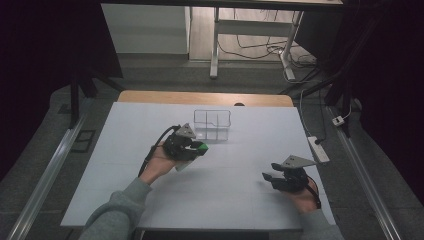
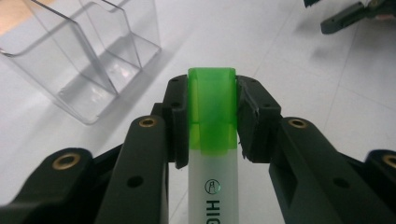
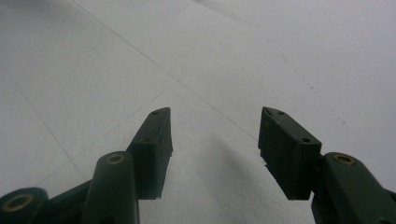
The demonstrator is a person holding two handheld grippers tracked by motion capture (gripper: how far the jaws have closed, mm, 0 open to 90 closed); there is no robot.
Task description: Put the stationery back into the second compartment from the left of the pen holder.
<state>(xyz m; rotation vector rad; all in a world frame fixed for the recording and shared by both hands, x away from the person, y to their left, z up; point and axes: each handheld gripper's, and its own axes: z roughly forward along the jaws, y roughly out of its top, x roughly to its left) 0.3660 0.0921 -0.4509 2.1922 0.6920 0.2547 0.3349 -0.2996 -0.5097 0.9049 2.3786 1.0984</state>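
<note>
Left gripper (image 2: pixel 212 112) holds green highlighter (image 2: pixel 212 135) above bench (image 1: pixel 240 200).
Fingers clamped on its cap, just near of clear organizer (image 1: pixel 212 124); right gripper (image 3: pixel 215 140) fingers apart w/ nothing between, at near right.

The left gripper (image 2: pixel 212 116) clamps a green-capped highlighter (image 2: pixel 212 140) at frame centre; a clear divided organizer (image 2: pixel 88 56) stands upper left on the white surface (image 2: pixel 289 70).

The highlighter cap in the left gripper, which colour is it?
Bright green cap; the left gripper view shows it best.
</note>
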